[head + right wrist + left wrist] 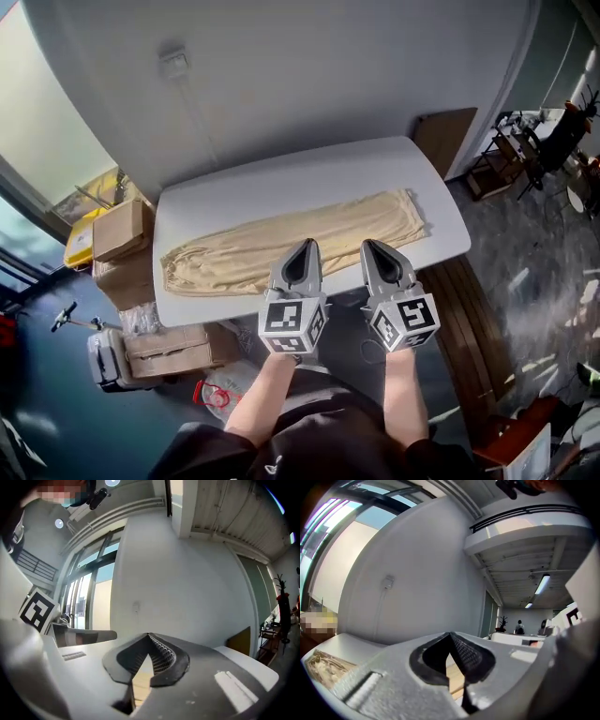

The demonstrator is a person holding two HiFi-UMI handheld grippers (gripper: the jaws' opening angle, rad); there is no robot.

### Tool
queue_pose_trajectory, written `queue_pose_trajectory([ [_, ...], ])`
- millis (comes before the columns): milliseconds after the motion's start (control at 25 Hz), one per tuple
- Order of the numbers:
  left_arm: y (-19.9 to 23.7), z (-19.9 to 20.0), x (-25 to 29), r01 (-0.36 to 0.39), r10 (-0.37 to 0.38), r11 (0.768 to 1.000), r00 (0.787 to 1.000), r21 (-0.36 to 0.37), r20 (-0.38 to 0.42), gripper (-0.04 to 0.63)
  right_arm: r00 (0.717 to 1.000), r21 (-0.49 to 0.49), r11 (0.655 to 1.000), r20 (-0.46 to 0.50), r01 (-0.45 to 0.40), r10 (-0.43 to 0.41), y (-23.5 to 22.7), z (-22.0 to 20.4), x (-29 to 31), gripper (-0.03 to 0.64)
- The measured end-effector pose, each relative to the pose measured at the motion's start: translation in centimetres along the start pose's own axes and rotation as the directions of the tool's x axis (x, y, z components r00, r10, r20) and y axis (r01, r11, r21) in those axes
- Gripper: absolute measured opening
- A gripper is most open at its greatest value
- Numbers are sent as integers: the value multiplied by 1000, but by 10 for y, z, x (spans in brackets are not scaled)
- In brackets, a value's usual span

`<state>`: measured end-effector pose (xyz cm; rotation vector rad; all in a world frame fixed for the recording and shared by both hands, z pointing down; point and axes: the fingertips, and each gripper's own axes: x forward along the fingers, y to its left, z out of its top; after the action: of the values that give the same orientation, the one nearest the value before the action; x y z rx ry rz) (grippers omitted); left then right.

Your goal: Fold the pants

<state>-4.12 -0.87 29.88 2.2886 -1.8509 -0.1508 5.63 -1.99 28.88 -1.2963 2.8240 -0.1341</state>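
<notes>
One pants (281,246) flat on one table (281,183); two tongs (left gripper (303,246), right gripper (372,246)) clenched empty by near edge; grey wall (281,75) behind, boxes (122,230) left.

Cardboard boxes (120,231) are sitting stacked just left of the white worktop (281,187); a brown board (443,136) is leaning against the wall (281,75).

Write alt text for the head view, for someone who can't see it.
Long beige fabric pants lie flat lengthwise across a white rounded table, seen from above. The grey hand-held left gripper and right gripper point at the pants' near edge with jaws together, holding nothing. Brown cardboard boxes sit stacked left of the table.
</notes>
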Motion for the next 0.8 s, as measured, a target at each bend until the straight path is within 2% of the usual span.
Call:
queue_pose_trajectory([
  [160,39,3,31,-42,42,999,999,-31,5,3,999,-10,1000,-23,-23,23,-6,-2,51,6],
  [320,58,-7,59,-53,51,997,998,-50,-27,3,997,-3,1000,-68,-29,29,-19,-16,83,6],
  [600,60,-24,87,-80,76,995,994,-57,-75,3,991,47,998,-122,-44,49,-47,-40,106,6],
  [800,63,-25,108,-144,140,988,987,-51,-75,3,986,51,993,-118,-109,114,-65,-37,128,6],
])
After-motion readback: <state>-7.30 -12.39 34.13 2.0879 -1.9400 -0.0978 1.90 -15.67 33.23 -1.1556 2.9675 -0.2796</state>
